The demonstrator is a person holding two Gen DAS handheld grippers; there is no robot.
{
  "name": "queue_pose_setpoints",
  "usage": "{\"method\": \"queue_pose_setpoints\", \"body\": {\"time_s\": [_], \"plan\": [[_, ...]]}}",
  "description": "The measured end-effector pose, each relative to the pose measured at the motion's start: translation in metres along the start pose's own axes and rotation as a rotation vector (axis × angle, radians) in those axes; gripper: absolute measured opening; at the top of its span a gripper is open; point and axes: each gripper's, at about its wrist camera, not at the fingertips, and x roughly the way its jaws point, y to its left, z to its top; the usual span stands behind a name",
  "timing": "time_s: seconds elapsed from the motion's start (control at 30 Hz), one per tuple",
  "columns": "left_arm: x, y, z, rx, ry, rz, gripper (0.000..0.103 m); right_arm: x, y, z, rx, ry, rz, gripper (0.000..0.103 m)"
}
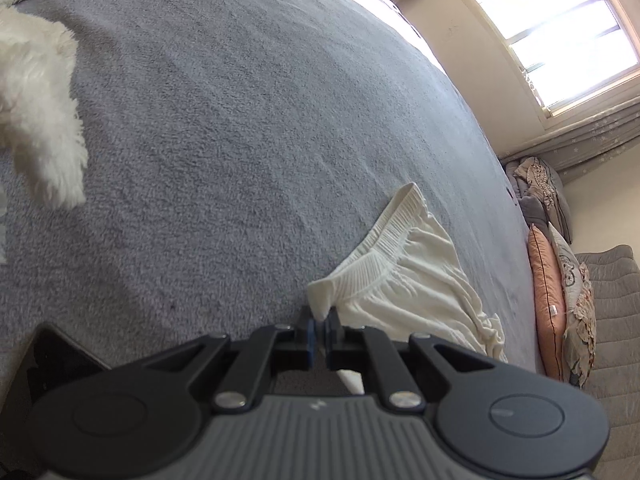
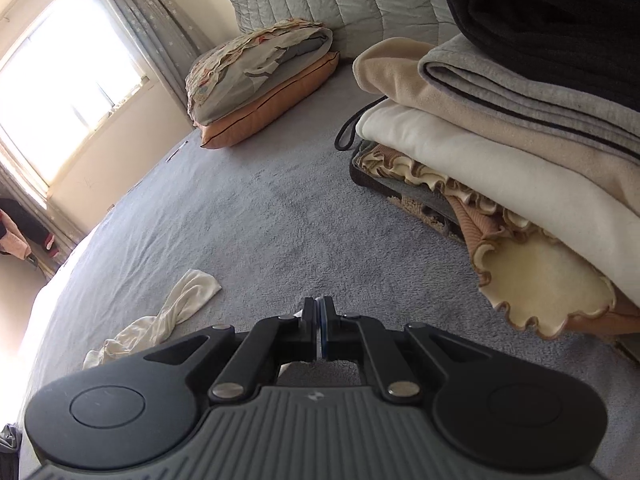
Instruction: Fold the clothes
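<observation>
One cream garment (image 1: 412, 280) lies on the grey bed (image 1: 240, 140); the left gripper (image 1: 319, 326) pinches its near waistband corner, fingers narrow on the cloth; the ribbed band runs up and away from them, the body trailing to the right; the right gripper (image 2: 320, 312) hangs with fingers pressed together, seemingly on nothing, the garment's loose end (image 2: 168, 312) well to its left; its far hem is cut off from view.

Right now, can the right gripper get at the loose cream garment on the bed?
Probably yes. The cream garment lies just left of the right gripper on bare grey bedspread, nothing between. Its fingers are shut on nothing, so they must open first.
</observation>
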Motion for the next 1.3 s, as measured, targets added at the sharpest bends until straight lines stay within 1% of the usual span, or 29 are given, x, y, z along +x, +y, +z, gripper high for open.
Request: {"method": "queue_pose_setpoints", "body": {"time_s": [0.07, 0.13, 0.2, 0.23, 0.27, 0.3, 0.33, 0.37, 0.4, 0.47, 0.53, 0.57, 0.63, 0.67, 0.77, 0.9, 1.0, 1.07, 1.13, 1.2, 1.27, 1.3], "plan": [[0.006, -0.001, -0.002, 0.007, 0.009, 0.024, 0.006, 0.009, 0.008, -0.005, -0.071, 0.048, -0.029, 0.003], [0.012, -0.002, -0.004, 0.012, 0.020, 0.049, 0.008, 0.022, 0.018, -0.012, -0.169, 0.118, -0.072, 0.003], [0.015, -0.001, -0.004, 0.005, 0.036, 0.052, 0.013, 0.034, 0.026, -0.020, -0.254, 0.178, -0.110, 0.003], [0.015, 0.001, -0.002, -0.007, 0.043, 0.042, 0.018, 0.036, 0.027, -0.021, -0.272, 0.183, -0.132, 0.004], [0.014, 0.002, 0.000, -0.022, 0.047, 0.033, 0.027, 0.039, 0.027, -0.022, -0.290, 0.189, -0.154, 0.007], [0.010, 0.003, 0.003, -0.038, 0.036, 0.027, 0.035, 0.040, 0.028, -0.022, -0.304, 0.190, -0.175, 0.008], [0.003, 0.001, 0.006, -0.045, 0.010, 0.026, 0.052, 0.037, 0.026, -0.019, -0.296, 0.163, -0.191, 0.008], [-0.003, -0.002, 0.008, -0.031, -0.023, 0.035, 0.064, 0.034, 0.024, -0.016, -0.289, 0.134, -0.208, 0.014], [-0.010, -0.007, 0.011, -0.009, -0.059, 0.046, 0.067, 0.029, 0.023, -0.012, -0.282, 0.094, -0.231, 0.025], [-0.019, -0.015, 0.015, 0.025, -0.101, 0.043, 0.068, 0.022, 0.024, -0.006, -0.284, 0.020, -0.265, 0.040], [-0.021, -0.023, 0.019, 0.041, -0.125, 0.024, 0.069, 0.021, 0.026, -0.001, -0.267, -0.016, -0.257, 0.041], [-0.019, -0.027, 0.021, 0.046, -0.125, 0.008, 0.071, 0.023, 0.026, 0.001, -0.251, -0.025, -0.244, 0.041], [-0.008, -0.032, 0.026, 0.056, -0.084, -0.040, 0.073, 0.030, 0.029, 0.002, -0.226, -0.024, -0.204, 0.042], [-0.001, -0.038, 0.028, 0.078, -0.077, -0.050, 0.073, 0.037, 0.033, 0.004, -0.219, -0.015, -0.184, 0.043], [0.023, -0.071, 0.035, 0.220, -0.099, -0.031, 0.073, 0.063, 0.049, 0.004, -0.236, 0.010, -0.121, 0.044], [0.055, -0.113, 0.047, 0.407, -0.111, -0.011, 0.073, 0.101, 0.077, -0.001, -0.274, 0.056, -0.061, 0.045], [0.079, -0.131, 0.058, 0.490, -0.121, -0.002, 0.073, 0.124, 0.100, -0.001, -0.334, 0.057, -0.026, 0.045], [0.096, -0.134, 0.063, 0.507, -0.105, -0.013, 0.073, 0.139, 0.112, 0.001, -0.344, 0.057, 0.006, 0.045], [0.114, -0.133, 0.067, 0.486, -0.071, -0.047, 0.073, 0.156, 0.120, 0.005, -0.332, 0.067, 0.047, 0.045], [0.128, -0.134, 0.068, 0.492, -0.053, -0.065, 0.073, 0.173, 0.128, 0.007, -0.341, 0.069, 0.063, 0.045], [0.139, -0.139, 0.067, 0.512, -0.050, -0.065, 0.072, 0.188, 0.138, 0.006, -0.391, 0.079, 0.073, 0.045], [0.144, -0.142, 0.066, 0.527, -0.048, -0.065, 0.072, 0.193, 0.145, 0.005, -0.436, 0.087, 0.085, 0.045]]}}
